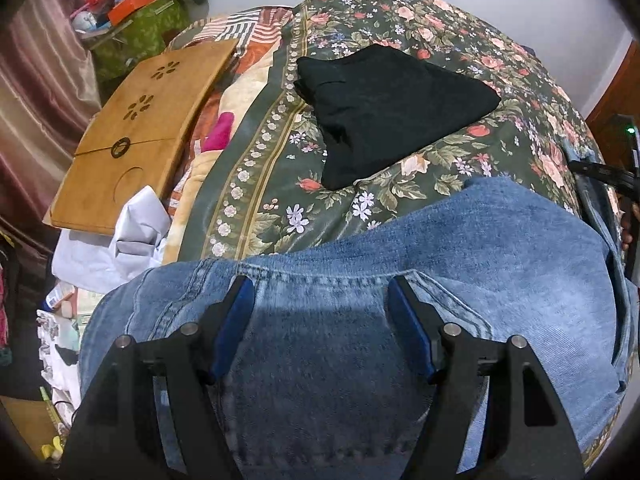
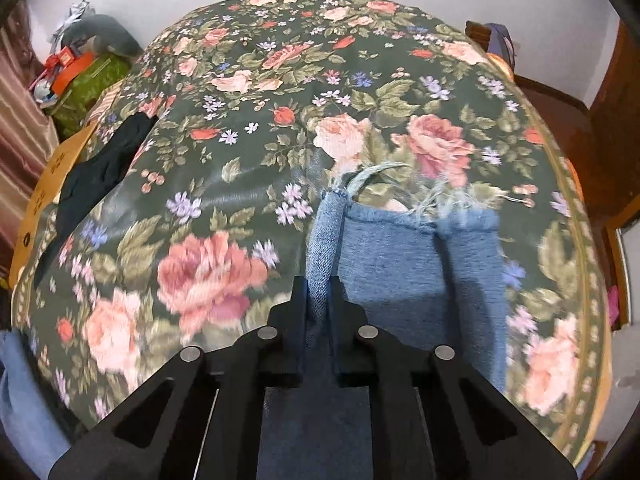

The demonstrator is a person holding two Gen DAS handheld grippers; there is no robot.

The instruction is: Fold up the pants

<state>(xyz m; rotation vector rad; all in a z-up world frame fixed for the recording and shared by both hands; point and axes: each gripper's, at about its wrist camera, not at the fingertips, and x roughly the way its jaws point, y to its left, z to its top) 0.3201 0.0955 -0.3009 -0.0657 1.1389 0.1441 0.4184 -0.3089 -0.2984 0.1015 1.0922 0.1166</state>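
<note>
On the bed: a dark green bedspread printed with pink roses (image 2: 248, 128) covers the mattress.
Pants: faded blue denim jeans (image 1: 460, 248) lie on the near part of the bedspread, with the frayed leg hems (image 2: 420, 216) spread flat in the right wrist view.
Left claw: the black left claw (image 1: 320, 292) hangs over the stitched waist area of the jeans, its 2 blue-padded fingers (image 1: 236, 320) spread wide apart and gripping nothing.
Right claw: the black right claw (image 2: 318, 300) is clenched on a narrow raised fold of the jeans beside the hems.
Other clothing: a folded black garment (image 1: 392, 108) rests farther back on the bedspread, apart from the jeans.
Beside the bed: a flat wooden board with flower-shaped cut-outs (image 1: 140, 128) lies to the left.
</note>
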